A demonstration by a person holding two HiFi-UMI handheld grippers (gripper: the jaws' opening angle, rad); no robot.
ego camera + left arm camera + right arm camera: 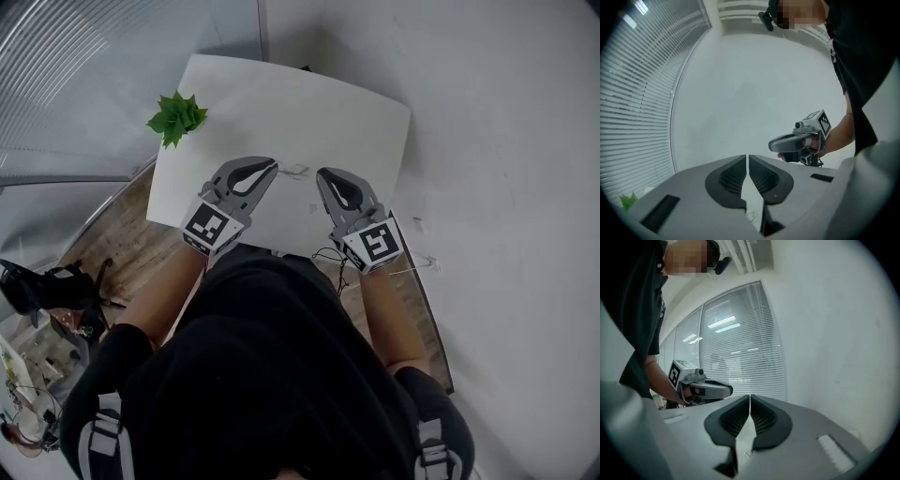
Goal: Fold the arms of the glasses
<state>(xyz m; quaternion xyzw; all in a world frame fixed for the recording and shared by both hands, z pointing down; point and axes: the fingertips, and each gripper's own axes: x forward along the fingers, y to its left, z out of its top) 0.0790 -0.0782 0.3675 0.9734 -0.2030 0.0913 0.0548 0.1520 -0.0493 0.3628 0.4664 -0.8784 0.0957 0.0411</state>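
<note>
The left claw (270,169) and right claw (322,176) are both closed tight and empty, raised above the desk (281,103). The glasses (296,172) lie on it between the tips, too faint to show how their arms are set. The next move probably requires opening the claws and descending to the frame. Count: one pair of glasses, two claws, one plant (176,117).

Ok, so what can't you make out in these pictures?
- Glasses: head view, too small to tell whether the arms are folded.
- Table: head view, near edge partly hidden by the person's black top.
- Plant: left gripper view, only a sliver shows at the lower left edge.
</note>
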